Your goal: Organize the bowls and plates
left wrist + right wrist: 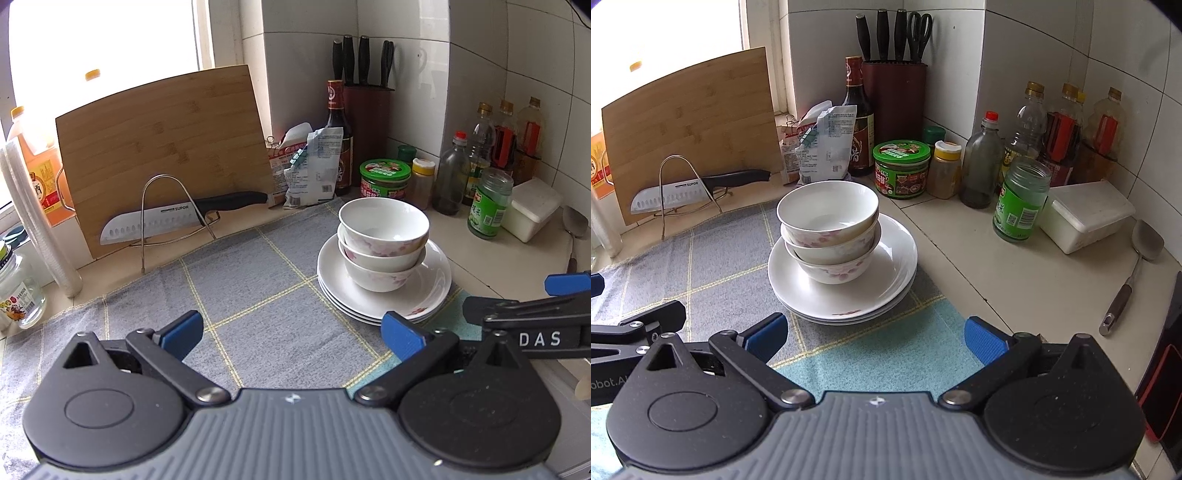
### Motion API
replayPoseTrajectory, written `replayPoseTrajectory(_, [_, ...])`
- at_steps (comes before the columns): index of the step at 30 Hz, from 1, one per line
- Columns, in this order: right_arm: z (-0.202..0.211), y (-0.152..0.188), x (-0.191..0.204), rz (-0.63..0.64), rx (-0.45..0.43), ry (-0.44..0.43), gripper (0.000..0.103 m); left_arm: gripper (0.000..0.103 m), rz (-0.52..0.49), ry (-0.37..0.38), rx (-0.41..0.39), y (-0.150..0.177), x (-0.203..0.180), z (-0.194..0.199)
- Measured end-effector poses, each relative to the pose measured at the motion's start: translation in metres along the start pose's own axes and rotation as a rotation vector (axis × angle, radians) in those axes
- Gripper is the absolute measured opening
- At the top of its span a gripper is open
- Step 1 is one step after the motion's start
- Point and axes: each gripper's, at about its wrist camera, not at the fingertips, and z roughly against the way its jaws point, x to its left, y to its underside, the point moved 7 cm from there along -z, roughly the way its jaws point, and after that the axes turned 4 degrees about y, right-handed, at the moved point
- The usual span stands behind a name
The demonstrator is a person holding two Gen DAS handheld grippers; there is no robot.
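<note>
Three white bowls with pink flowers (384, 236) (829, 229) are nested upright on a stack of white plates (432, 291) (886, 280). The stack sits on a grey checked cloth (258, 295) (713, 266) on the counter. My left gripper (291, 332) is open and empty, low over the cloth, left of and in front of the stack. My right gripper (875, 336) is open and empty, just in front of the plates. The right gripper also shows at the right edge of the left wrist view (535, 314).
A cutting board (166, 147) and a knife on a wire rack (177, 218) stand at the back left. A knife block (894, 96), sauce bottles, jars (1021, 199), a white box (1086, 218) and a ladle (1137, 266) crowd the back and right.
</note>
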Motion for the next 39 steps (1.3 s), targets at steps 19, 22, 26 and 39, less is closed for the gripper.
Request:
replayPoseTrajectory(19, [0.0059, -0.0029, 0.0033, 0.014, -0.024, -0.001, 0.103, 0.102, 0.016, -0.009, 0.000, -0.0001, 0.0043, 0.0018])
replayPoseTrajectory(22, [0.0069, -0.0028, 0.0044, 0.018, -0.025, -0.001, 0.103, 0.102, 0.017, -0.011, 0.000, 0.0001, 0.0052, 0.0028])
replayPoseTrajectory(26, [0.0072, -0.0031, 0.0049, 0.021, -0.026, -0.003, 0.103, 0.102, 0.019, -0.012, 0.001, 0.0001, 0.0062, 0.0032])
replayPoseTrajectory(39, [0.0065, -0.0050, 0.0052, 0.028, -0.028, 0.003, 0.103, 0.102, 0.021, -0.010, 0.003, 0.0003, 0.0065, 0.0018])
